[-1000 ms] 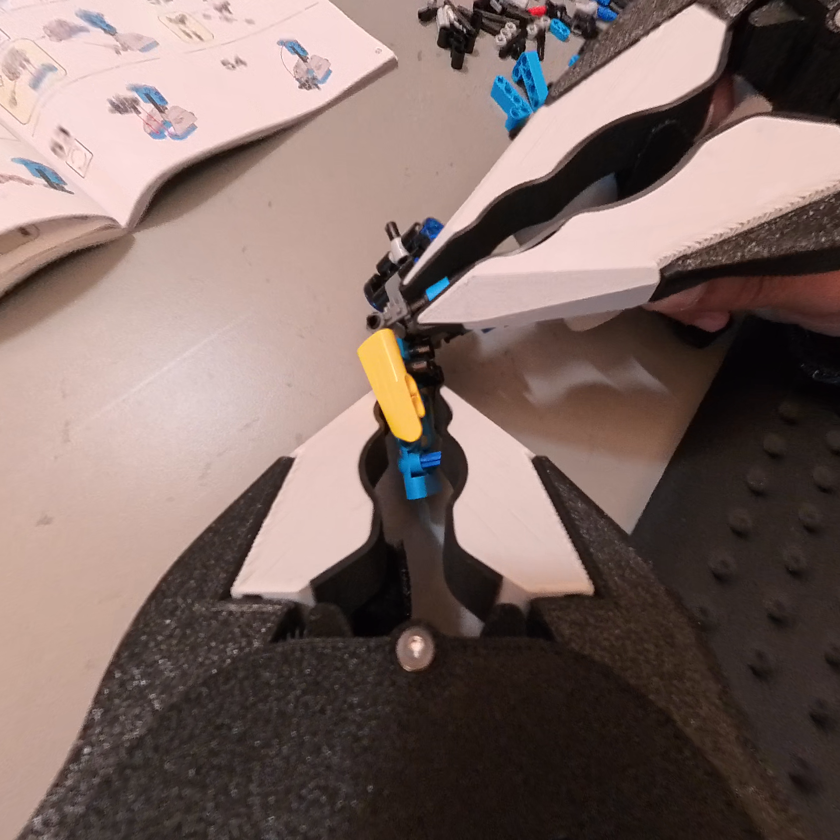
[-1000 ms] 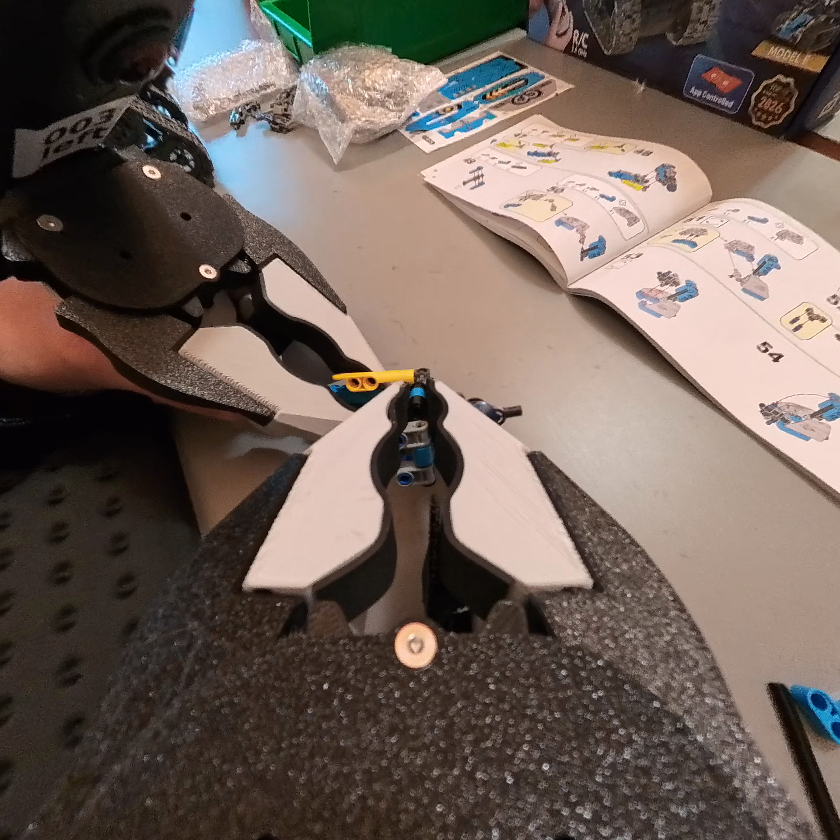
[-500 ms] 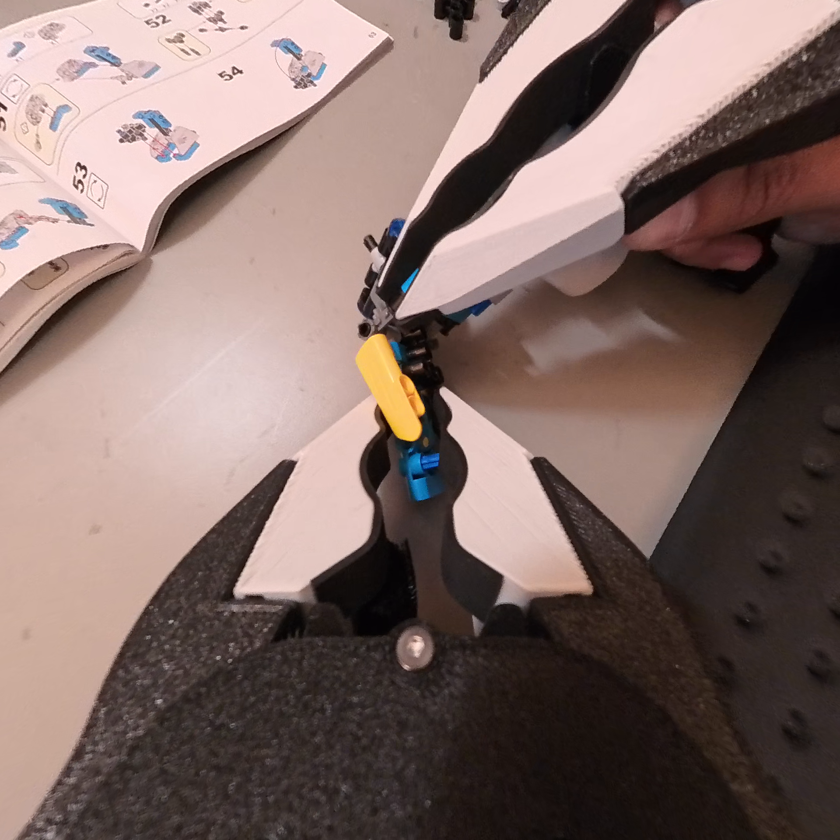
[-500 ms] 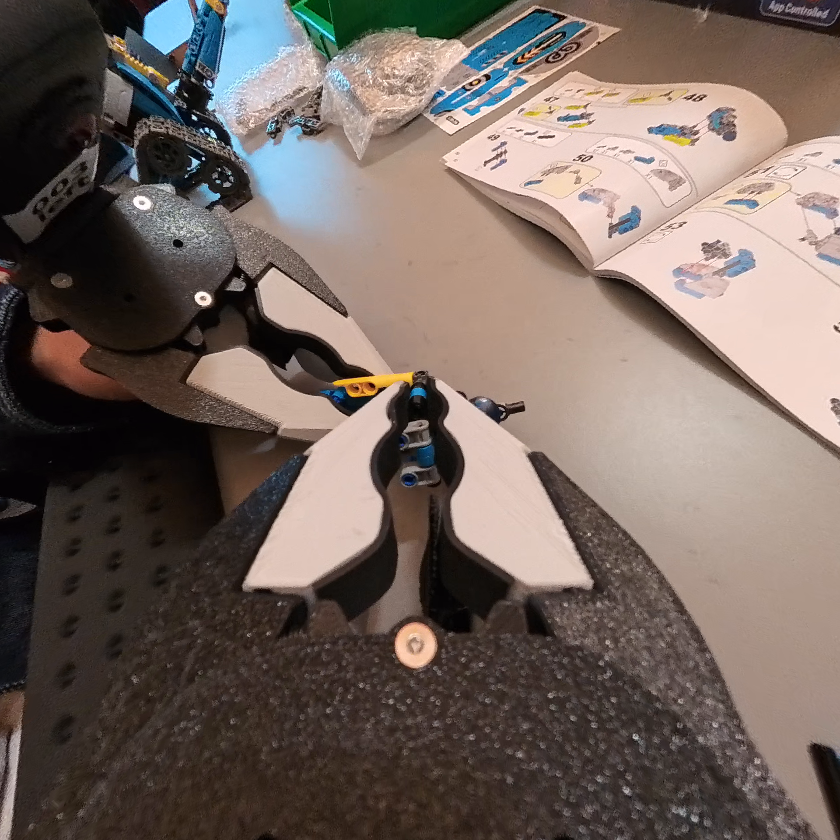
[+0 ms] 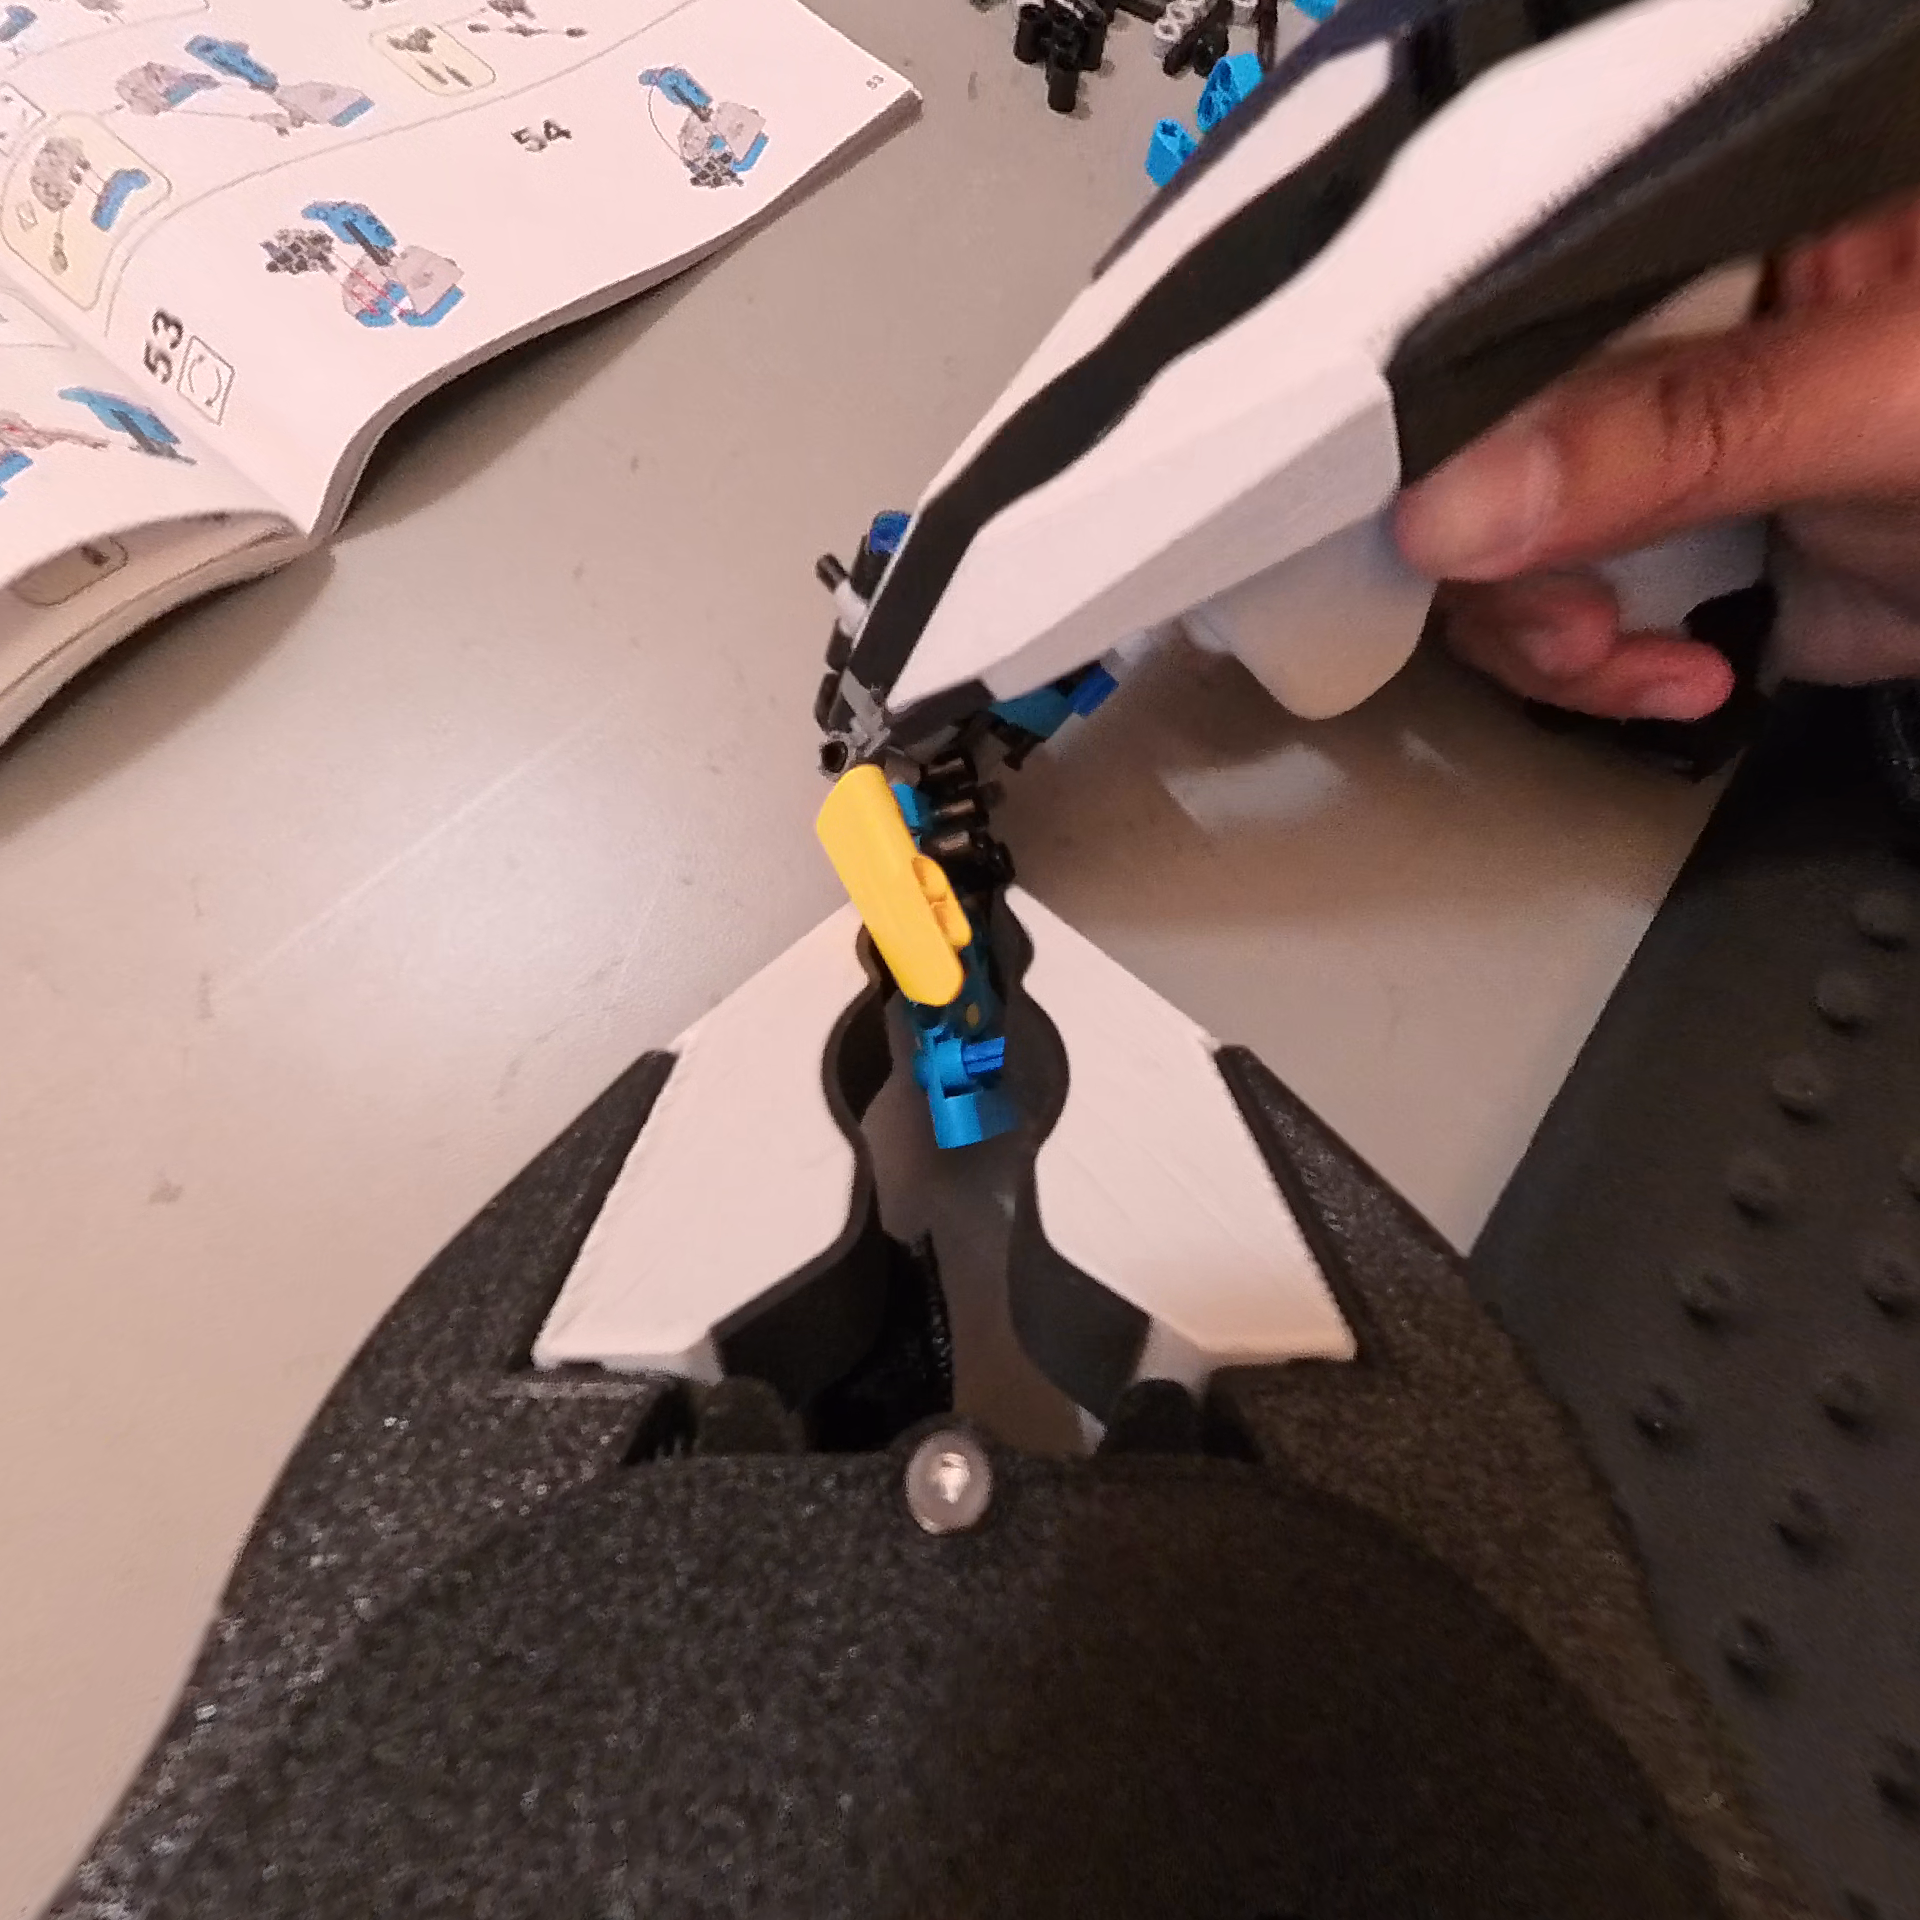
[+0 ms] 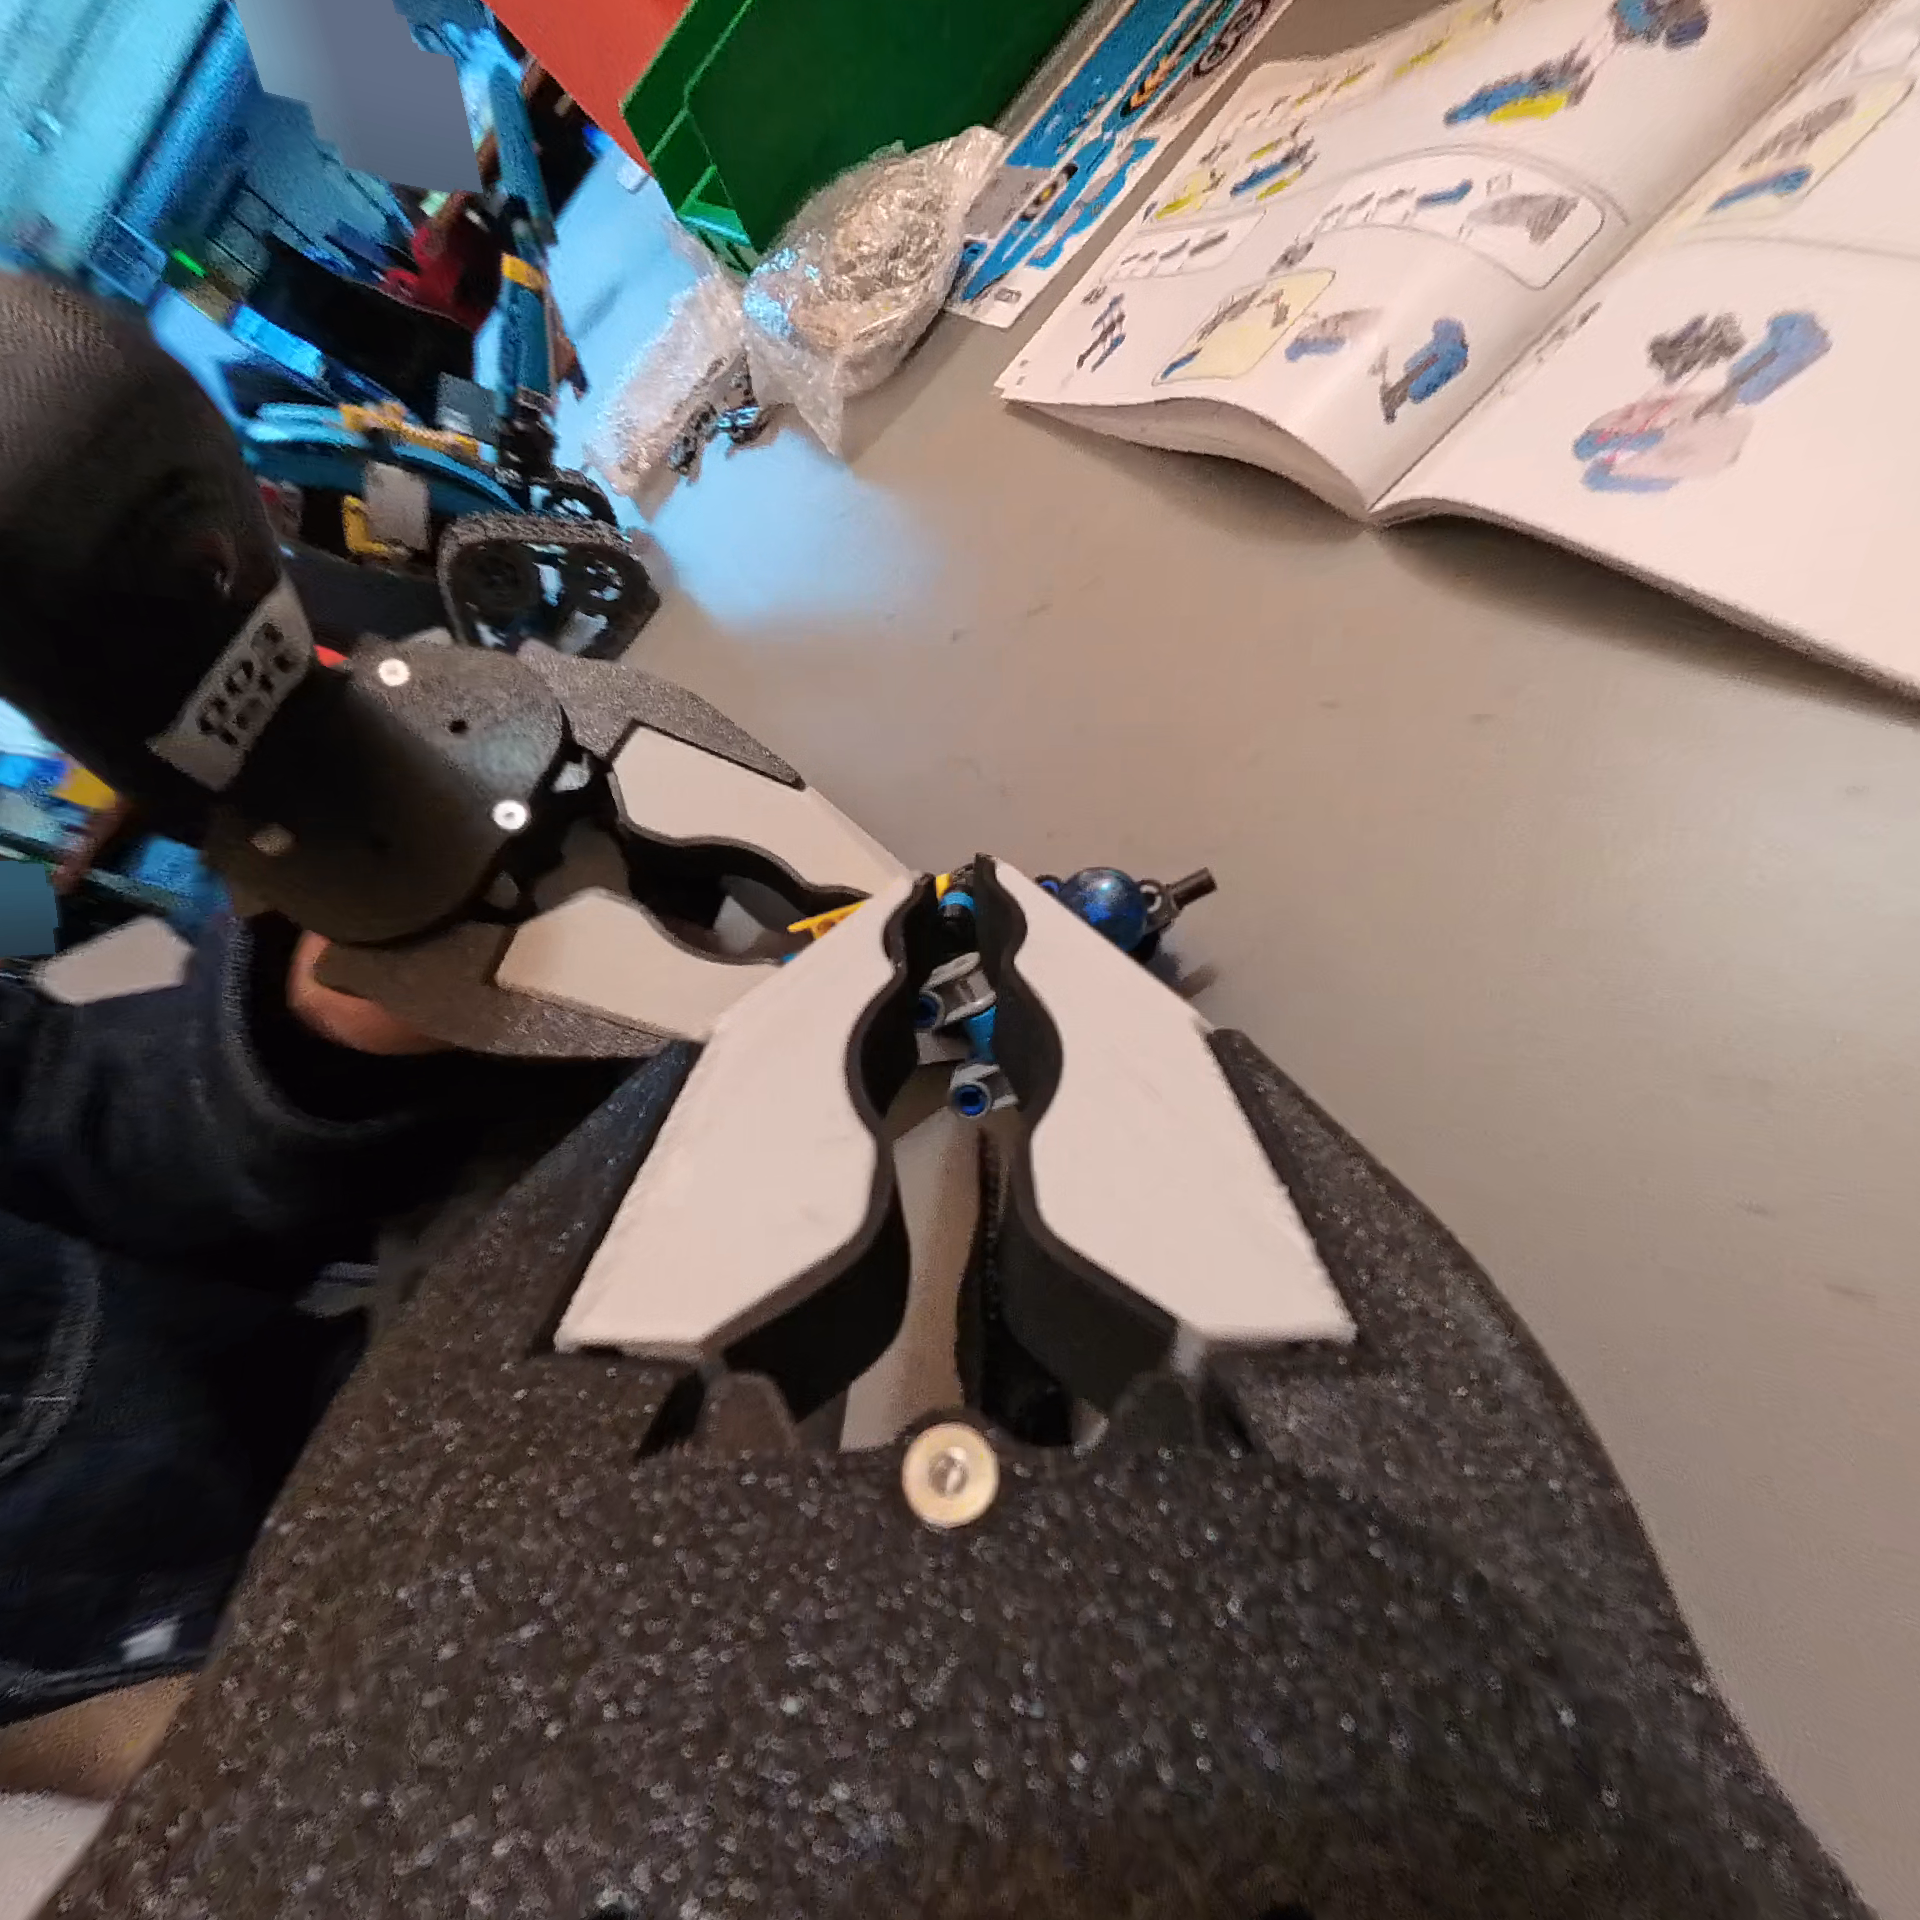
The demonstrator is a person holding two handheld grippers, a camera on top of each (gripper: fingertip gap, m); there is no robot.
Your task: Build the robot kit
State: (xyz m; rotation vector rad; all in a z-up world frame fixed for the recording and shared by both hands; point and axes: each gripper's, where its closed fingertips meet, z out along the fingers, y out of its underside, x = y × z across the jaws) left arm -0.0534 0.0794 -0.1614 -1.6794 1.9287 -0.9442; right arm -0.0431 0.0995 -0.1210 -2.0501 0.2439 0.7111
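Note:
A small brick assembly is held between both grippers just above the grey table. My left gripper (image 5: 935,920) is shut on its near end, with a yellow plate (image 5: 896,883) at the fingertips and a blue connector (image 5: 961,1086) between the fingers. My right gripper (image 5: 883,717) comes in from the upper right and is shut on the black, grey and blue far end. In the right wrist view my right gripper (image 6: 954,883) pinches blue and grey pieces (image 6: 966,1013). The left gripper (image 6: 800,920) meets it from the left, beside the yellow plate (image 6: 826,916). A dark blue ball piece (image 6: 1107,902) sticks out to the right of the tips.
An open instruction booklet (image 5: 312,260) (image 6: 1507,260) lies on the table. Loose black and blue parts (image 5: 1143,52) lie at the far edge. A black studded mat (image 5: 1766,1195) is at right. Bubble-wrap bags (image 6: 862,270), a green bin (image 6: 831,94) and a tracked model (image 6: 520,561) stand behind. Some 5 cm of space lies between my two pairs of fingers.
The right gripper has tilted and swung, so its view now looks higher towards the tracked model and bin. It looms closer in the left wrist view. Both stay shut on the assembly.

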